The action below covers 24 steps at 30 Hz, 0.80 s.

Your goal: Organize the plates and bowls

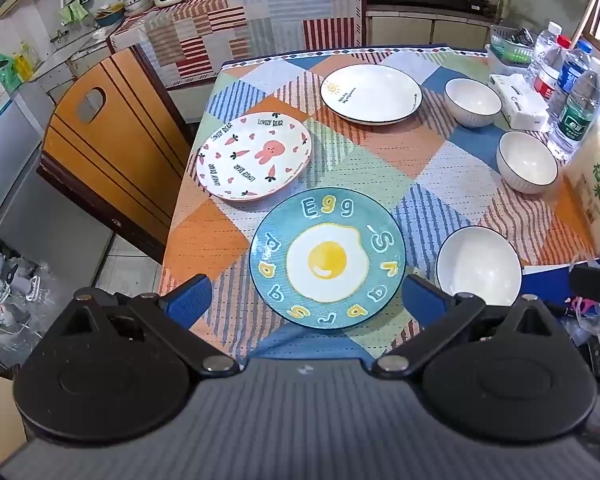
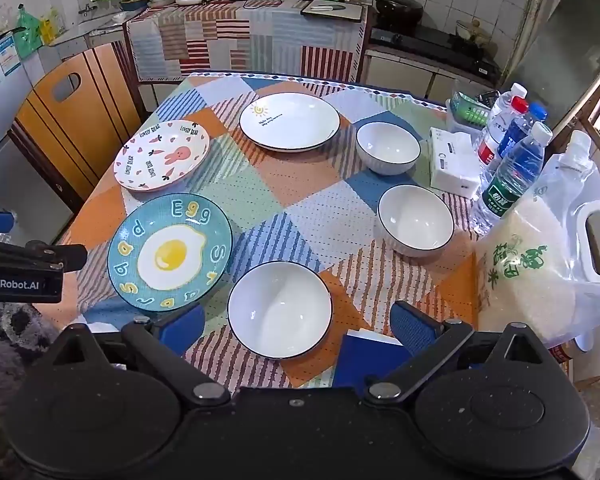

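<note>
Beyond right claw: rice bag

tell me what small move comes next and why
Probably lower the right claw onto the rim of the nearest white bowl and close. Both claws are open and empty, and that bowl sits right between the right claw's fingers. Nothing is stacked yet: three bowls and three plates lie apart on the tablecloth, so nesting bowls seems a sensible start. The left claw hangs over the egg plate.

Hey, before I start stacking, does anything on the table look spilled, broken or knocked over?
Nothing stands out. The three plates lie flat and apart, the three bowls stand upright and empty, and the cloth shows no spill.
</note>
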Motion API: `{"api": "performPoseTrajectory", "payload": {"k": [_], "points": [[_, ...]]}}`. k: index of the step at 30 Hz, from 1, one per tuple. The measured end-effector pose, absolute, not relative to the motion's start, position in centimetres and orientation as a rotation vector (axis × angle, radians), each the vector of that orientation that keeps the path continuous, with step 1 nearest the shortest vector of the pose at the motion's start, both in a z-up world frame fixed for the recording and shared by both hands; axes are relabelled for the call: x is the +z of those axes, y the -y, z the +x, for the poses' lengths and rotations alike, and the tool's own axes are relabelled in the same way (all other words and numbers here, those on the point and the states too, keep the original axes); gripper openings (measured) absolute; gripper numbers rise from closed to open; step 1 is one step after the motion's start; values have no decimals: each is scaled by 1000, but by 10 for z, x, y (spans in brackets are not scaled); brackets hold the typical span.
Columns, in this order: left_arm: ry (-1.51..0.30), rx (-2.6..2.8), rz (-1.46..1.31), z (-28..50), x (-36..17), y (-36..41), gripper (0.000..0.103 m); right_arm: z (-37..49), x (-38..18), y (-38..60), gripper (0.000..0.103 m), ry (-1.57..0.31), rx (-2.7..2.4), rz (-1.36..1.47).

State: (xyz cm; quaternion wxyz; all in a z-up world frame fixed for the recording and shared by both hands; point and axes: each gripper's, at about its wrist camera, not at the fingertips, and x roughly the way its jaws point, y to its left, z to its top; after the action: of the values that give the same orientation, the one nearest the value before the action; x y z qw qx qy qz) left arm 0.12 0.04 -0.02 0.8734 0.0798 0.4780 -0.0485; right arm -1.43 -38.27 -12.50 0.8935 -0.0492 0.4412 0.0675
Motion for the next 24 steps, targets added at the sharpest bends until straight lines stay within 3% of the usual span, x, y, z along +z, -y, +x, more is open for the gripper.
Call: {"api": "performPoseTrajectory", "payload": {"k": [24], "points": [[-882,-100,82,-13,-1,-15,103,-16,-130,382,101,-902,145,-120]]}}
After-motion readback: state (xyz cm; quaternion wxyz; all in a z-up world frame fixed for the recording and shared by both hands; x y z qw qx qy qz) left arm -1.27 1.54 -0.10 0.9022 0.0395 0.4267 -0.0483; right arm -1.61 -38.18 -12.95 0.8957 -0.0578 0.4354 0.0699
